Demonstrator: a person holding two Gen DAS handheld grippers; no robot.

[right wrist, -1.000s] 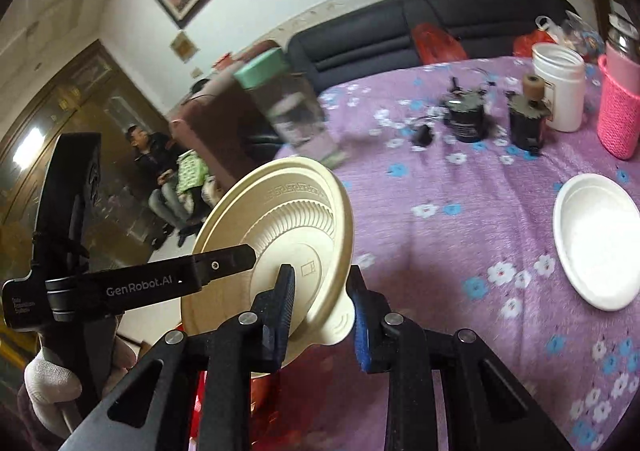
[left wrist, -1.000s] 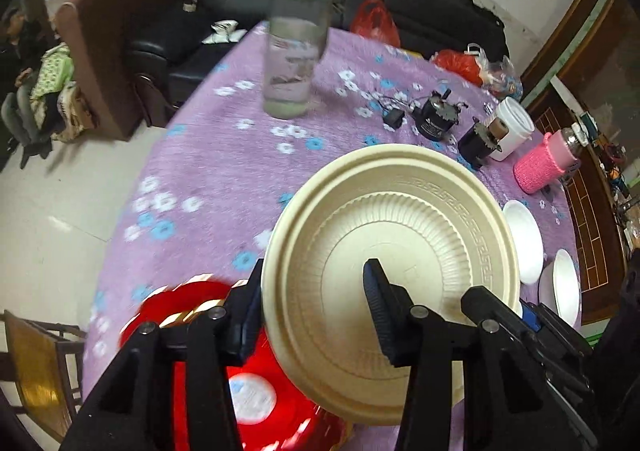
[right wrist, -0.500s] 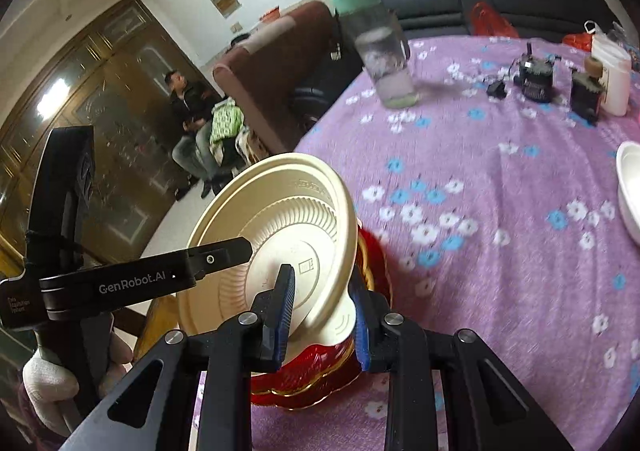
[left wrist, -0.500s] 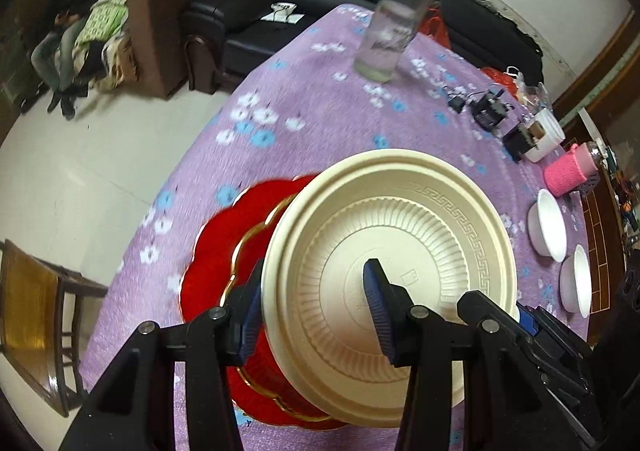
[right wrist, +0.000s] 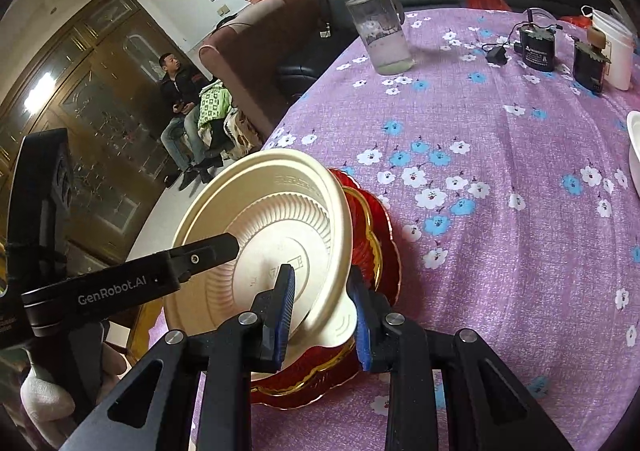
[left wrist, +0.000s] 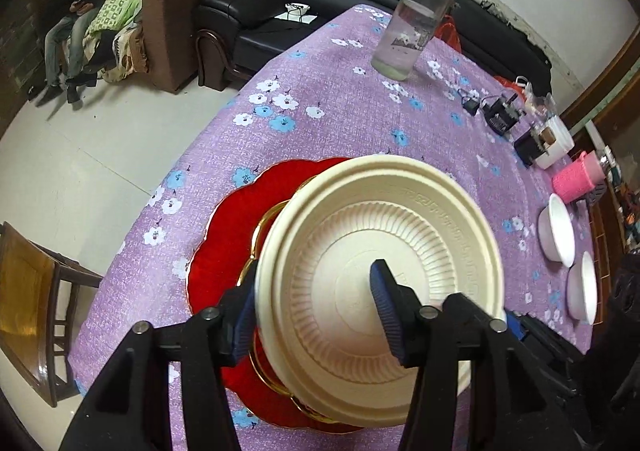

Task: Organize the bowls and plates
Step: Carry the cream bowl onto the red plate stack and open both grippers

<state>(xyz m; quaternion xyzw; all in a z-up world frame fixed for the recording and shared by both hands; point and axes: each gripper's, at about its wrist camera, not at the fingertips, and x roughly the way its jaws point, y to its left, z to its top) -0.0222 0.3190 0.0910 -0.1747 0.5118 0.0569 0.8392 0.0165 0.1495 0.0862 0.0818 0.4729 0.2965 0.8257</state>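
Note:
A cream plastic bowl [left wrist: 380, 263] is held by both grippers, its ribbed underside toward the left wrist camera. My left gripper [left wrist: 316, 315] is shut on its rim, one finger over the base. My right gripper [right wrist: 322, 315] is shut on the opposite rim and tab of the bowl [right wrist: 272, 235]. The bowl hangs just above a red scalloped plate with gold trim [left wrist: 236, 235] on the purple flowered tablecloth [left wrist: 320, 131]. The red plate [right wrist: 372, 235] also shows behind the bowl in the right wrist view. Two white bowls [left wrist: 556, 229] [left wrist: 582, 287] sit at the right.
A clear bottle with a green lid [left wrist: 416, 19] stands at the far side. Black adapters [left wrist: 502, 115], a white jar [left wrist: 556, 143] and a pink cup [left wrist: 576, 177] lie at the far right. A wooden chair [left wrist: 28, 287] stands by the table's left edge.
Both grippers have carried the cream bowl back and down over the red plate, which now shows more fully beneath it. Both grips stay the same.

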